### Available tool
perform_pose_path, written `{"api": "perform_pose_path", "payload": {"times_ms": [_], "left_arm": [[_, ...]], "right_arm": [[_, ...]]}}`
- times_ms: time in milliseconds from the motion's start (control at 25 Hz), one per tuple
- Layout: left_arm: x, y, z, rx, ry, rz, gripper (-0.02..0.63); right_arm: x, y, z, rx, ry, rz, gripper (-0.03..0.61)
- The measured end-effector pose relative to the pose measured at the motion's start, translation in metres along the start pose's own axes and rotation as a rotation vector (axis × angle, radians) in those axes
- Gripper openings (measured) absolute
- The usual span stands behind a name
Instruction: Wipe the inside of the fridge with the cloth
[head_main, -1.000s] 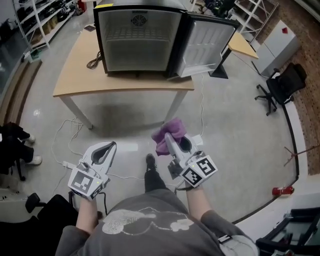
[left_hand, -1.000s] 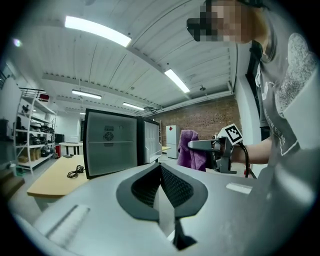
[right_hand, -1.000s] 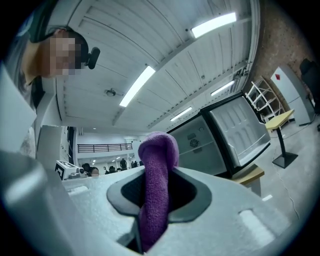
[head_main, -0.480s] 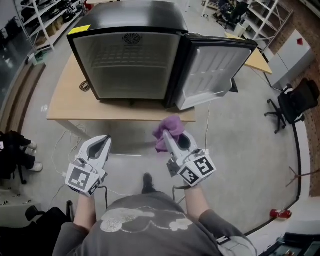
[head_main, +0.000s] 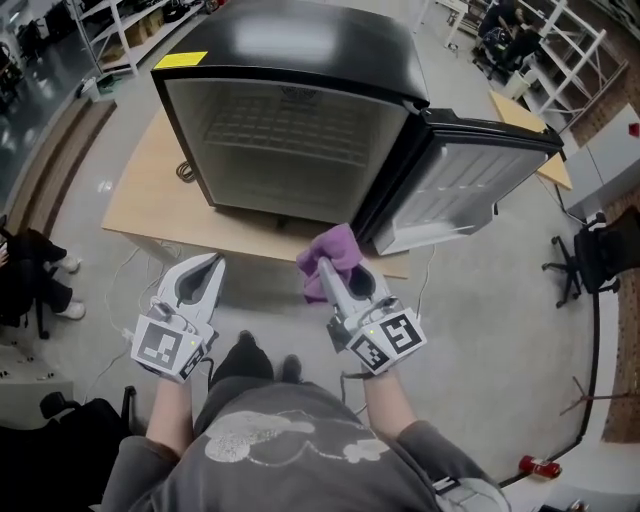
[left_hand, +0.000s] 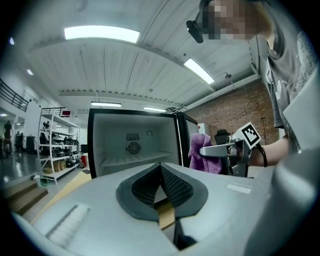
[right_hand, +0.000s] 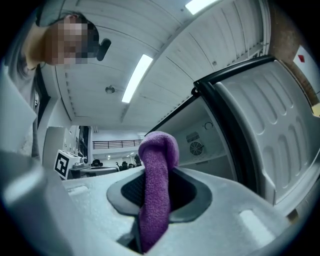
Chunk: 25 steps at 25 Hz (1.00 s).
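The right claw (head_main: 325, 268) is clamped tight on the purple cloth (head_main: 335, 248), which sticks out past its tip and points toward the fridge (head_main: 285, 150) standing on the worktop (head_main: 140, 200). The left claw (head_main: 212, 264) has its two sides pressed together with nothing in between, and it hangs off to the side, near the worktop's edge. The cloth is in front of the fridge and not yet inside, so I think the right claw must go straight ahead and a bit to the left, keeping clear of the swung-out door (head_main: 470, 190), to reach the white walls.
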<state>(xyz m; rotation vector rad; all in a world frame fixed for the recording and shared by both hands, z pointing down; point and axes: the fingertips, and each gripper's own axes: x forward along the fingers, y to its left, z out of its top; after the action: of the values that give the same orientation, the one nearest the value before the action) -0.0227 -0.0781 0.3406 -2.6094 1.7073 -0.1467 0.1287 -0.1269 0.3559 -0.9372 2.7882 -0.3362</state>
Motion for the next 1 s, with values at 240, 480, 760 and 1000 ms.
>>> {"api": "perform_pose_path", "payload": {"times_ms": [240,480,760,1000], "left_arm": [[0.028,0.03,-0.001,0.012,0.003,-0.023,0.018],[0.041,0.085,0.004,-0.002,-0.014,-0.027,0.018],[0.053,0.146,0.005,0.032,-0.022,-0.058,0.018],[0.059,0.175,0.002,0.018,-0.029,-0.126,0.018]], "right_arm": [[0.034,-0.005,0.0,-0.015,0.027,-0.014,0.078],[0.093,0.009,0.002,-0.046,0.029,-0.012,0.078],[0.186,0.027,0.01,-0.095,-0.01,-0.028,0.078],[0.256,0.029,0.015,-0.115,0.0,-0.083,0.078]]}}
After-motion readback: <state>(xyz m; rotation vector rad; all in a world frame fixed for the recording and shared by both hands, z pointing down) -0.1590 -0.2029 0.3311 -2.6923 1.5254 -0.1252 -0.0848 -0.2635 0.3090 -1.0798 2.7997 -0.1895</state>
